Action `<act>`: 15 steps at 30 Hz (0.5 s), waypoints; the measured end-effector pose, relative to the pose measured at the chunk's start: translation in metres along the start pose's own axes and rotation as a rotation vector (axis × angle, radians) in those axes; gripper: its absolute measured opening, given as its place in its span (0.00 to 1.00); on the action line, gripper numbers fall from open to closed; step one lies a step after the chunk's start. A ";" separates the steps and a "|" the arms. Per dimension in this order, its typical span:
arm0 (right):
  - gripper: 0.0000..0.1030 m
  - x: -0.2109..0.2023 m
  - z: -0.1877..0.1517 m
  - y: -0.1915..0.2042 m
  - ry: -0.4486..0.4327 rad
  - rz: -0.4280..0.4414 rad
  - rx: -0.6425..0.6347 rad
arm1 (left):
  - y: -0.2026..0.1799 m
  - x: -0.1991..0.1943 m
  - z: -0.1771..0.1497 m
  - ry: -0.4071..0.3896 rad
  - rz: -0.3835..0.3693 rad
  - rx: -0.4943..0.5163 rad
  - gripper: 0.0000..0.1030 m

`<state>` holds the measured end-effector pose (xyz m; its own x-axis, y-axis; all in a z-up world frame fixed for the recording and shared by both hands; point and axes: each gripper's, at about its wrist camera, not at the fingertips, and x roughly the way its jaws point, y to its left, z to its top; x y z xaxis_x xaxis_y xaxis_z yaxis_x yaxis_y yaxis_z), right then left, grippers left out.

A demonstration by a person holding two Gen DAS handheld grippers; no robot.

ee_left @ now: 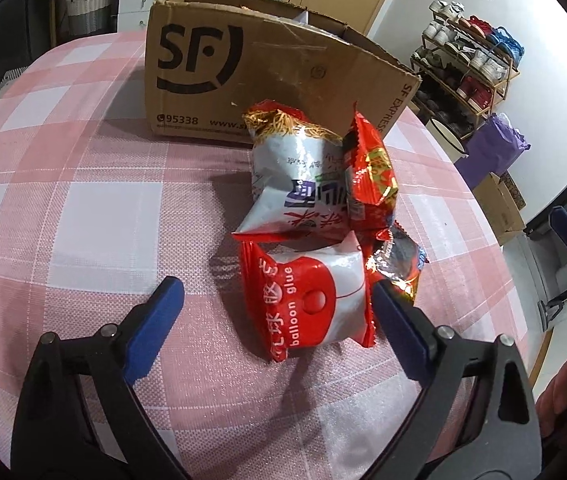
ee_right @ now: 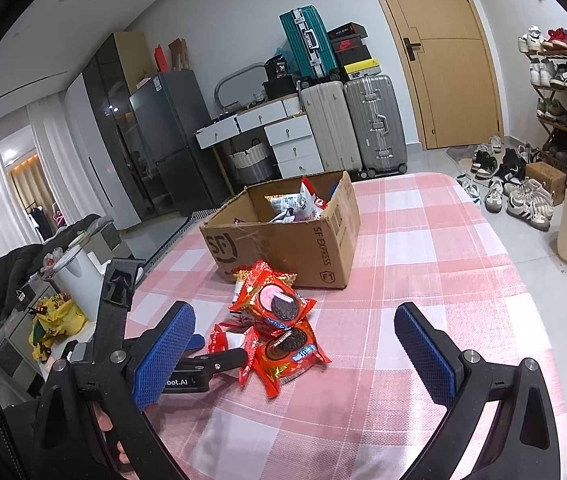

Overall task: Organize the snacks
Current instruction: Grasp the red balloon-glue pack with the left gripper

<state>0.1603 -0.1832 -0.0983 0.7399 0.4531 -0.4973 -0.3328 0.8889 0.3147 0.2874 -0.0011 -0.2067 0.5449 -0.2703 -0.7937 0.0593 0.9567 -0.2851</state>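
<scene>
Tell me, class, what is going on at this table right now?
A person is sorting snacks with a hand-held gripper in each hand. The left hand-held gripper is open around a red and white packet printed "balloon glue", at the near end of a small pile on the checked tablecloth. The right hand-held gripper hangs open nearby, holding nothing. Behind the pile stands an open cardboard box with some snacks already inside.

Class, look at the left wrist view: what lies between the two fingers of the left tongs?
The red and white balloon glue packet lies on the checked cloth between the open left tongs; the left wrist view shows it.
</scene>
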 end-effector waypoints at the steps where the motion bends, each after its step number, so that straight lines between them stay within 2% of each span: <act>1: 0.99 0.001 -0.001 -0.001 0.003 -0.002 0.000 | 0.001 0.003 0.000 0.001 -0.002 -0.003 0.92; 5: 0.99 0.003 -0.004 -0.003 0.010 -0.003 0.006 | -0.002 0.013 0.008 -0.006 -0.016 -0.003 0.87; 8: 0.99 0.003 -0.004 -0.003 0.009 -0.005 0.011 | -0.006 0.016 0.008 -0.001 -0.033 0.004 0.78; 10: 0.99 0.001 -0.005 -0.002 0.008 -0.006 0.014 | -0.002 0.017 0.008 0.002 -0.066 -0.005 0.56; 13: 0.99 0.000 -0.005 -0.002 0.011 -0.008 0.012 | 0.005 0.020 0.013 0.003 -0.070 -0.018 0.45; 15: 0.99 0.000 -0.006 0.001 0.011 -0.009 0.007 | 0.012 0.017 0.014 0.004 -0.083 -0.028 0.44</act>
<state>0.1563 -0.1823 -0.1030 0.7363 0.4457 -0.5091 -0.3219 0.8925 0.3159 0.3090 0.0078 -0.2159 0.5361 -0.3486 -0.7689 0.0803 0.9277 -0.3646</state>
